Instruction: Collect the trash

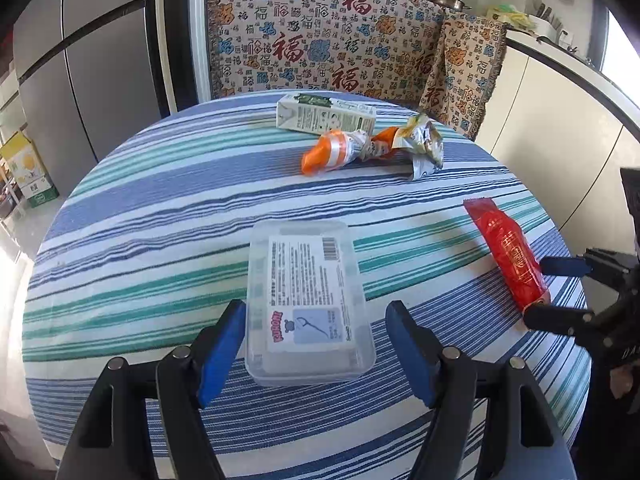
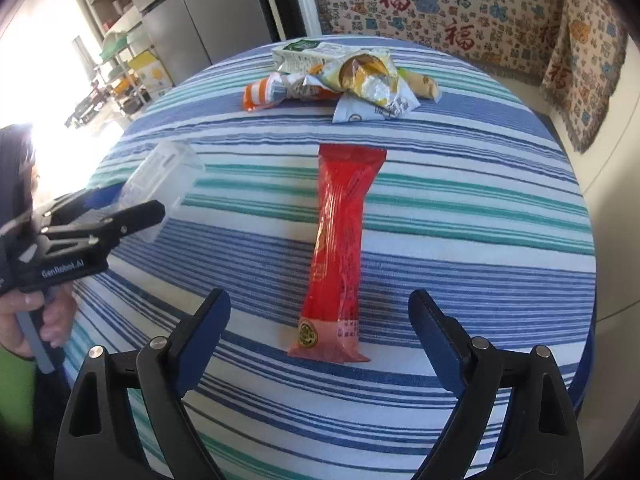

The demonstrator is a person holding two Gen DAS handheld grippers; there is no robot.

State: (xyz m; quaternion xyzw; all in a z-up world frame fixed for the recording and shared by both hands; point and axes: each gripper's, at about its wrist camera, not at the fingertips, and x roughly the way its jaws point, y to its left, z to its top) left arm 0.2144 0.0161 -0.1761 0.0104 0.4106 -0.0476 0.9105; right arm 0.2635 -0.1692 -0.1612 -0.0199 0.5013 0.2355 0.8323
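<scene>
My left gripper [image 1: 316, 344] straddles the near end of the clear plastic box [image 1: 308, 300], jaws spread, pads just off its sides. My right gripper [image 2: 320, 344] stands wide open around the near end of the red wrapper [image 2: 340, 248], touching nothing. Both lie near the table's [image 2: 500, 208] front edge. Crumpled wrappers [image 1: 372, 146] and a carton [image 1: 326, 114] sit toward the far rim, bare striped cloth between.

Bright daylight, blown-out glare at left edges; fisheye curvature, sharp focus
</scene>
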